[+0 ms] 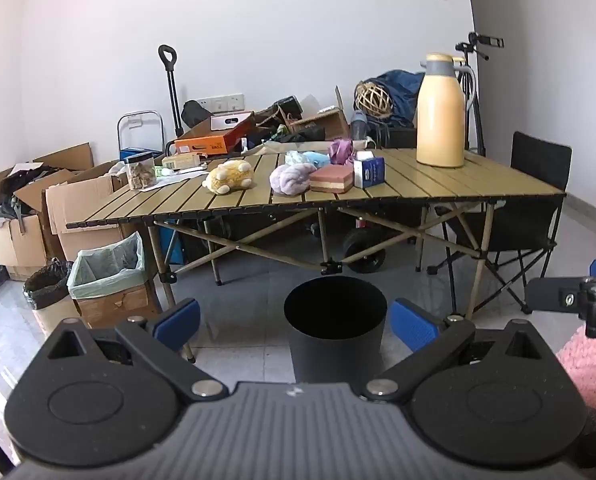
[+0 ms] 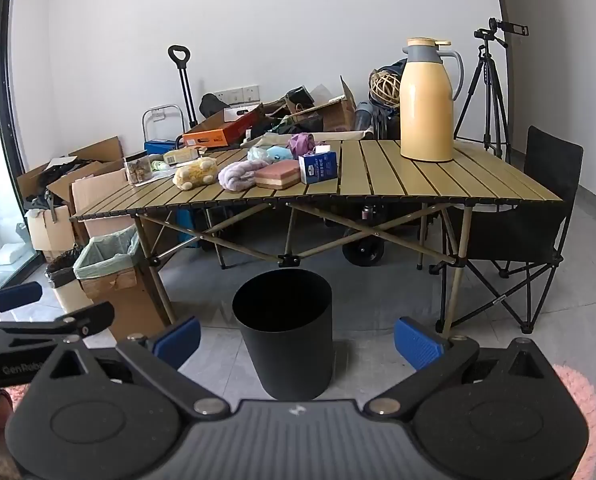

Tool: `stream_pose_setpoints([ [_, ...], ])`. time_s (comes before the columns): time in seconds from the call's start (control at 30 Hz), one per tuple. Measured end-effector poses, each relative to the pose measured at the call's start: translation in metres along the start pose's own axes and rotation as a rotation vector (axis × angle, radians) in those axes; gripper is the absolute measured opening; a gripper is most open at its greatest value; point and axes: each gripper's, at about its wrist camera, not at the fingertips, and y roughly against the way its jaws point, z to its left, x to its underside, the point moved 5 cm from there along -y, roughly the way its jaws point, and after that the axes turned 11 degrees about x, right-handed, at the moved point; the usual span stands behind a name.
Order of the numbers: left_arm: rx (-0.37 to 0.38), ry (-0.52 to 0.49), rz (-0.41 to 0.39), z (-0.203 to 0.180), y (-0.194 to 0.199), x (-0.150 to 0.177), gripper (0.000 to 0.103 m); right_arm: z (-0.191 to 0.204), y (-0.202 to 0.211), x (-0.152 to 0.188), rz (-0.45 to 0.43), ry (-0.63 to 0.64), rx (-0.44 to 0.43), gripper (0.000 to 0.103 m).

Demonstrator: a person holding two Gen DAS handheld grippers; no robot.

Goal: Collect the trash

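A black round bin [image 1: 336, 326] [image 2: 283, 332] stands on the floor in front of a slatted folding table [image 1: 438, 192] [image 2: 418, 184]. On the table lie a crumpled purple wrapper [image 1: 341, 151] [image 2: 304, 143], a light-blue crumple [image 1: 304, 158] [image 2: 267, 154], a tissue pack [image 1: 369, 171] [image 2: 318, 166], a yellow plush [image 1: 229, 176] [image 2: 195, 173], a lilac cloth [image 1: 291, 178] [image 2: 241, 174] and a pink sponge block [image 1: 332, 179] [image 2: 277, 174]. My left gripper [image 1: 295, 322] is open and empty above the bin. My right gripper [image 2: 298, 338] is open and empty too.
A tall yellow thermos [image 1: 441, 112] [image 2: 426, 102] stands at the table's right. A lined cardboard box [image 1: 109, 276] [image 2: 105, 264] and a small bagged bin [image 1: 47, 288] stand at the left. A black folding chair [image 1: 534, 200] [image 2: 538, 216] and a tripod [image 2: 488, 84] are at the right.
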Motion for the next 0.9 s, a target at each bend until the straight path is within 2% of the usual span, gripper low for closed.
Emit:
stream_pose_setpoints([
  [0.1, -0.001, 0.006, 0.015, -0.003, -0.004, 0.001, 0.103, 0.0, 0.001, 0.0, 0.0, 0.002, 0.0, 0.103],
  [0.13, 0.007, 0.045, -0.014, 0.003, 0.001, -0.002, 0.103, 0.001, 0.001, 0.0, 0.0, 0.003, -0.001, 0.103],
  [0.9, 0.008, 0.032, -0.018, 0.006, 0.005, 0.0, 0.103, -0.001, 0.005, -0.001, -0.006, 0.011, 0.0, 0.103],
])
